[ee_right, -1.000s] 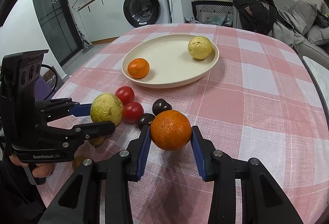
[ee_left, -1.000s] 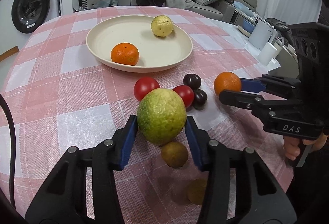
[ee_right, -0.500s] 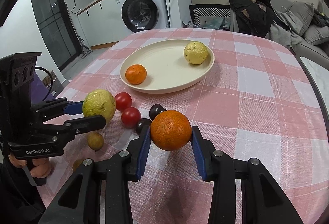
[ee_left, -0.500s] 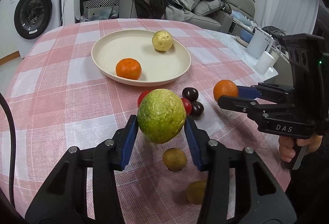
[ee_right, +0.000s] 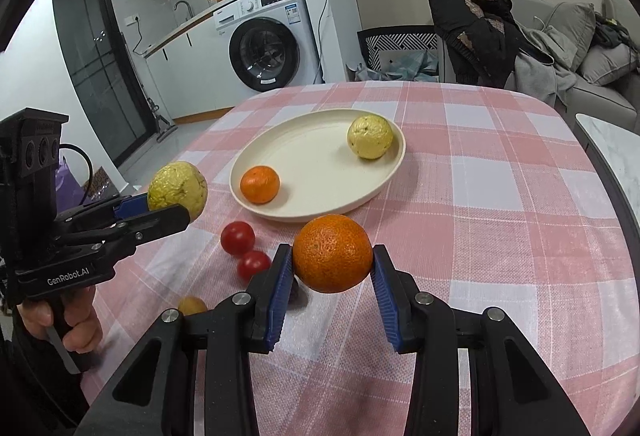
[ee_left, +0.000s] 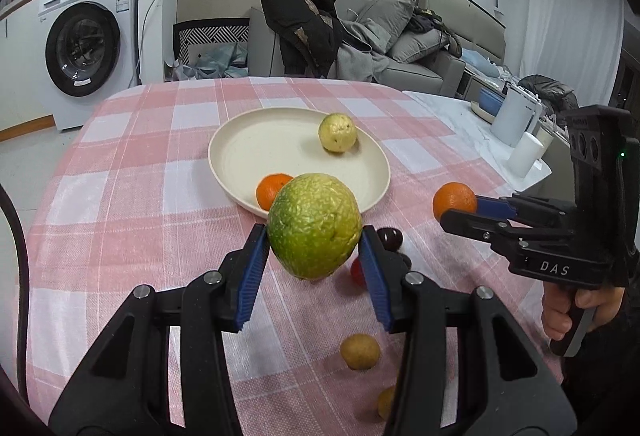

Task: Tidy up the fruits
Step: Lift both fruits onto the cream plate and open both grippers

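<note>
Left gripper (ee_left: 314, 260): we have it clamped on the green guava (ee_left: 314, 224), blue ribbed pads pressing both flanks; fruit is clear of the cloth, between the table's near edge and the plate (ee_left: 240, 139).
Right gripper (ee_right: 331, 282): closed on the orange (ee_right: 332, 253), held at its widest girth, above the cloth just short of the plate's near rim.
Why so held: we judge both fruits are in carry toward the plate; gripping across the middle should keep round fruit from squirting out.
Plate: cream, shallow, round, mid-table; already holds a mandarin (ee_right: 259, 184) at its near-left rim and a pale yellow guava (ee_right: 370, 137) at its far-right rim.
Textures: green guava bumpy, matte; orange pitted, slightly glossy; tablecloth (ee_right: 500, 195) woven pink-white check.
Left on cloth: two cherry tomatoes (ee_right: 245, 250), dark plums (ee_left: 390, 238), small brown fruits (ee_left: 360, 352) toward the near edge.
</note>
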